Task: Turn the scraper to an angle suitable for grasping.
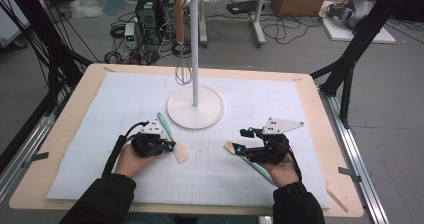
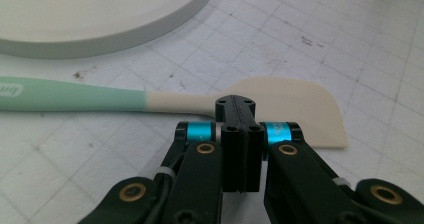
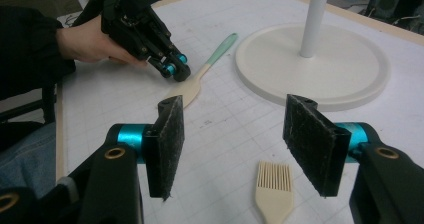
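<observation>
Nearest the person, on the white gridded mat (image 1: 125, 179) covering the surface (image 1: 75, 119), the right gripper (image 3: 232, 139) is hovering with its jaws standing wide apart and nothing between the pads; a cream pastry brush (image 3: 274, 190) is lying flat on the mat just below the gap, its bristles pointing away from the camera. In the high view the right gripper (image 1: 243, 140) is sitting low over that brush (image 1: 250, 159), whose pale green handle is running back under the hand. Farther left, the left gripper (image 2: 241, 114) is resting with its jaws pressed fully together, gripping nothing, its tips lying just over the neck of a spatula (image 2: 200, 101) where the cream blade is meeting the mint handle. Beyond both, the round white base of a utensil stand (image 1: 195, 109) is sitting on the mat, and a whisk (image 1: 182, 44) with a wooden handle is hanging from the stand's top hooks
</observation>
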The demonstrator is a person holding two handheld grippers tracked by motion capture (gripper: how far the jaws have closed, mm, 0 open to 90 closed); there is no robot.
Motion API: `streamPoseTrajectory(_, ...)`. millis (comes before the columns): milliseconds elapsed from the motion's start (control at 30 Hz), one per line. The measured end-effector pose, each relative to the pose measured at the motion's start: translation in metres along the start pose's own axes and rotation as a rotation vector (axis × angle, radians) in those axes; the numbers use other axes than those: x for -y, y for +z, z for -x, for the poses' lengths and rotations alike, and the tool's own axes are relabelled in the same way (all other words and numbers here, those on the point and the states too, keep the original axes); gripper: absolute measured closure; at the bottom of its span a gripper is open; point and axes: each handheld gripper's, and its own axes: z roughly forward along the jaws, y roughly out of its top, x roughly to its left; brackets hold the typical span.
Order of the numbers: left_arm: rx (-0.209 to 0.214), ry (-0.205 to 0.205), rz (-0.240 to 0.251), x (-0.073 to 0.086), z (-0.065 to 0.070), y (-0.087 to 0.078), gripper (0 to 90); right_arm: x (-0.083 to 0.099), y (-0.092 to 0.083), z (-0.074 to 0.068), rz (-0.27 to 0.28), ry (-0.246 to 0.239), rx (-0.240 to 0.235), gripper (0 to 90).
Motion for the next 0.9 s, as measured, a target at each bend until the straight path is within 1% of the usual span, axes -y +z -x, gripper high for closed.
streamPoseTrajectory(67, 0.009, 0.010, -0.005, -0.001, 0.002, 0.001, 89.7, 0.000, 0.000, 0.000, 0.001, -0.002, 0.000, 40.7)
streamPoseTrajectory(167, 0.015, 0.013, -0.006, -0.003, 0.007, 0.003, 89.6, 0.000, 0.000, 0.001, 0.001, -0.004, 0.000, 40.7)
streamPoseTrajectory(300, 0.028, 0.031, -0.012, -0.005, 0.012, 0.006, 89.6, 0.000, 0.000, 0.001, 0.002, -0.004, 0.000, 40.7)
streamPoseTrajectory(467, 0.037, 0.038, -0.012, -0.008, 0.019, 0.010, 89.6, 0.001, 0.000, 0.001, 0.004, -0.008, 0.000, 40.7)
streamPoseTrajectory(500, 0.041, 0.048, -0.016, -0.009, 0.019, 0.010, 89.7, 0.001, 0.000, 0.001, 0.002, -0.006, 0.000, 40.7)
streamPoseTrajectory(700, 0.055, 0.047, -0.010, -0.012, 0.026, 0.015, 89.6, 0.001, -0.001, 0.001, -0.001, -0.003, 0.001, 40.8)
streamPoseTrajectory(900, 0.069, 0.060, -0.009, -0.015, 0.031, 0.021, 89.7, 0.001, 0.000, 0.001, -0.003, -0.001, -0.001, 40.7)
